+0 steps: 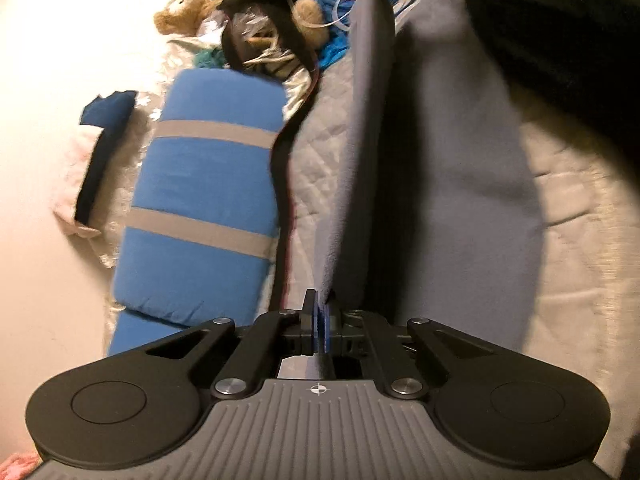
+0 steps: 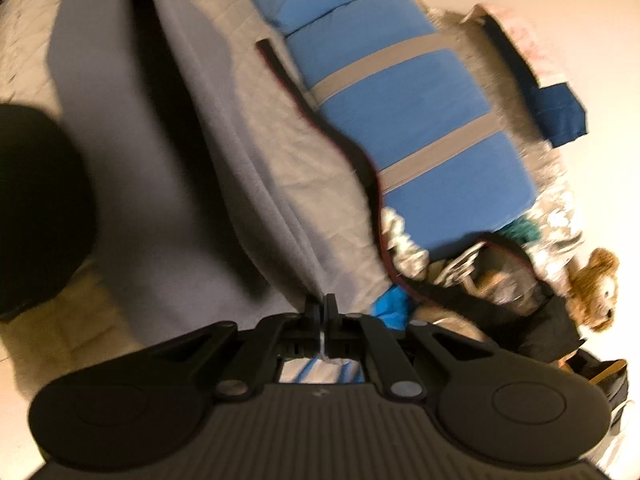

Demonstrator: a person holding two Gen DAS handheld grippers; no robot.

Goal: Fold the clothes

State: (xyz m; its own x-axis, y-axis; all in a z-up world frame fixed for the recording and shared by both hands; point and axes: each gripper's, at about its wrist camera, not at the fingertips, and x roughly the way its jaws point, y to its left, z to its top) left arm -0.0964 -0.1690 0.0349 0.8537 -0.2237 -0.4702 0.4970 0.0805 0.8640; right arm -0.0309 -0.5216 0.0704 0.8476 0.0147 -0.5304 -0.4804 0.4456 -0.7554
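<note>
Pinching the grey garment (image 1: 352,184) edge, my left gripper (image 1: 322,320) has its fingers clamped together on the cloth. My right gripper (image 2: 321,312) likewise grips the same fabric's edge, held taut between them above the quilted bed cover (image 1: 568,208). Beyond lies a blue striped pillow (image 1: 208,184), then a teddy bear (image 1: 184,10) by the wall.

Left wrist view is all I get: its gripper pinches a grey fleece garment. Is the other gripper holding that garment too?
Observer: Yes. The right gripper is shut on an edge of the same grey fleece garment.
Operator: Where does the dark strap beside the blue cushion end? My gripper hides it.
Observer: The dark red-edged strap ends lying flat on the quilted beige cover, alongside the blue cushion with grey bands.
</note>
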